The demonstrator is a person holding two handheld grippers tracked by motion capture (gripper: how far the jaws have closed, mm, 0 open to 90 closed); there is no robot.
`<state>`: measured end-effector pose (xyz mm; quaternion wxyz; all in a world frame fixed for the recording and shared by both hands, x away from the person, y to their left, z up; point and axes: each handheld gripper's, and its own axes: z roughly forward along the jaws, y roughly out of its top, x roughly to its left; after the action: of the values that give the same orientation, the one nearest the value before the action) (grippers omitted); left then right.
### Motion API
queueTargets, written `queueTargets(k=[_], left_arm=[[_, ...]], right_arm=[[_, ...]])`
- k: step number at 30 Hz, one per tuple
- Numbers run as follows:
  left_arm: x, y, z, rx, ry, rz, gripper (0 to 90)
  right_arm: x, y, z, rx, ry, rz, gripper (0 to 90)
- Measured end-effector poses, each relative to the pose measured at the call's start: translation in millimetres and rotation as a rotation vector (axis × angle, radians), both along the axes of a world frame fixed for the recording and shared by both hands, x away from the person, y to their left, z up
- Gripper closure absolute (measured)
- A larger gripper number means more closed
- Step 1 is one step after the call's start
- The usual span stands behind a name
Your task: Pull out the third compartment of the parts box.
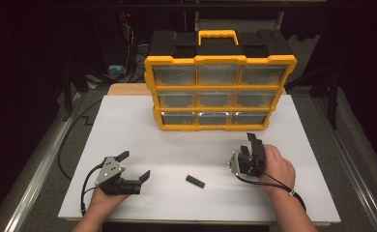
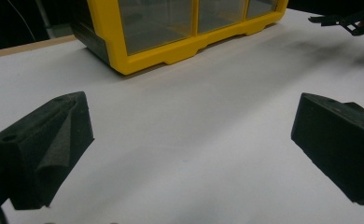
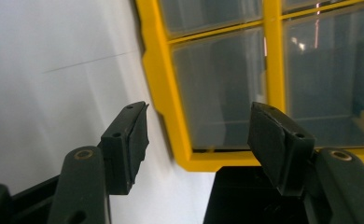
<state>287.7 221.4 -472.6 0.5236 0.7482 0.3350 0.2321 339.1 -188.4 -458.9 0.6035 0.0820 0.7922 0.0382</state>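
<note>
Right gripper (image 1: 253, 147) is hovering just in front of the yellow drawer organiser (image 1: 219, 92), off its lower right corner, rolled on its side and pointing at the bottom-row drawers (image 3: 227, 93). Jaws are standing about half open, nothing between them. Left gripper (image 1: 134, 166) is resting well in front of the organiser's left end, jaws spread wide and holding nothing. Small black block (image 1: 195, 181) is lying loose on the white table (image 1: 128, 130), in front of the organiser, between the two grippers. Looks like a drawer pull is coming: I'd be levelling the right jaws with the drawer lip, closing squarely on it, and bracing the frame with the left so the organiser isn't sliding
</note>
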Motion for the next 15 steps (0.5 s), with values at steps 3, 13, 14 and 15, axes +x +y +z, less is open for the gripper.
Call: queueTargets(k=[3, 13, 14, 15], left_arm=[[0.0, -1.3, -0.8, 0.001, 0.003, -0.003, 0.1], [-0.3, -3.6, -1.9, 0.011, 0.006, -0.021, 0.2], [-0.3, -3.6, -1.9, 0.010, 0.006, -0.021, 0.2], [-0.2, -3.7, -1.9, 0.010, 0.006, -0.022, 0.1]], right_arm=[[1.4, 0.3, 4.0, -0.002, -0.009, 0.003, 39.8], [6.1, 1.6, 23.5, -0.007, -0.050, 0.011, 40.0], [6.8, 1.9, 27.7, -0.010, -0.058, 0.012, 40.0], [7.2, 2.1, 29.5, -0.008, -0.064, 0.013, 40.1]])
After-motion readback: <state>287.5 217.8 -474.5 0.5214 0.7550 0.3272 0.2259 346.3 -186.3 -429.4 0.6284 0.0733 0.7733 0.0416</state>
